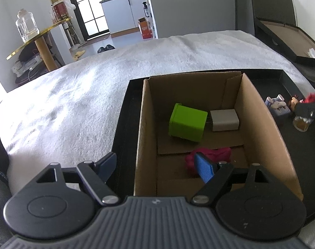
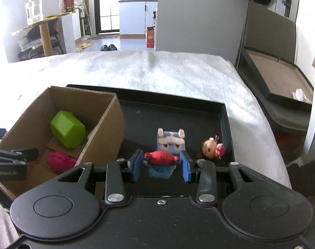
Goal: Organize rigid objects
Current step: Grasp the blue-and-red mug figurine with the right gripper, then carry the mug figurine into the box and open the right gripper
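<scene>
My right gripper is shut on a small figure with a red top and a teal body, held above the black tray. Behind it on the tray stand a grey-blue rabbit cube and a doll head with a red bow. My left gripper is open and holds nothing. Its jaws straddle the left wall of the cardboard box, one finger outside and one inside. In the box lie a green cube, a white block and a magenta lump.
The tray and box rest on a white fluffy blanket. Another open black box stands to the right of the bed. A gold-edged side table with a glass jar stands far left.
</scene>
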The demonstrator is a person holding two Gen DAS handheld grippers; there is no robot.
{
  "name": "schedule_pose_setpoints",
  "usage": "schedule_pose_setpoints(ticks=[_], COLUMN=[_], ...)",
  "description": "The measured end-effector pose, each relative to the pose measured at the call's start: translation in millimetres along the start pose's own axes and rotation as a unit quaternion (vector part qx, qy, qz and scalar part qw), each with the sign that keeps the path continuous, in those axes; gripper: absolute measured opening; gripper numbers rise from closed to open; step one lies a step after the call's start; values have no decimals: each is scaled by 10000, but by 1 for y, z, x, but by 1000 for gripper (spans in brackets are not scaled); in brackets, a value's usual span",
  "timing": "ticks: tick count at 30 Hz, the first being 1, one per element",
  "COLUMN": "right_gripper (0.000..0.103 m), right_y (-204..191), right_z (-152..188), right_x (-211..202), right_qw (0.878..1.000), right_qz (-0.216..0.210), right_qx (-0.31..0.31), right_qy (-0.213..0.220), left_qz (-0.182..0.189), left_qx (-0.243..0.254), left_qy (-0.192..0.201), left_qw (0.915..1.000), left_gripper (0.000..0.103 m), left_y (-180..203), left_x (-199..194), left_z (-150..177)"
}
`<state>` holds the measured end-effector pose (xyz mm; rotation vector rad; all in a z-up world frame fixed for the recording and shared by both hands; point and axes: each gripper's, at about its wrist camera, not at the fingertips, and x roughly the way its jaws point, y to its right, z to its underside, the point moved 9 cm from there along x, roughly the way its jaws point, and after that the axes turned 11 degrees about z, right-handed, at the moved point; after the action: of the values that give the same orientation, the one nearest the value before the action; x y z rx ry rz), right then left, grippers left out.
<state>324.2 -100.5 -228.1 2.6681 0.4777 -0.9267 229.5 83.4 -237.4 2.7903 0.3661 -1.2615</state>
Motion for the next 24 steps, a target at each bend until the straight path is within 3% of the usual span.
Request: schedule_pose_setpoints(ticks=[9, 18, 24], right_gripper=[38, 38, 38], right_y=[-19, -43, -60], right_z=[-30, -52, -57], right_x=[-19, -32, -35], right_qw=[9992, 9971, 9957], right_qz=[-80, -312, -435], right_qx=[-120, -260, -410], right_qy=[364, 637, 704], left_qz=[-18, 99, 222], left_qx=[-32, -142, -290], left_qy=[73, 50, 38], left_qw=[10000, 9998, 9993], left_gripper=[75, 50, 26], left_y=[-8, -13, -17], left_x=[-2, 0, 2], left_z=[4, 7, 9])
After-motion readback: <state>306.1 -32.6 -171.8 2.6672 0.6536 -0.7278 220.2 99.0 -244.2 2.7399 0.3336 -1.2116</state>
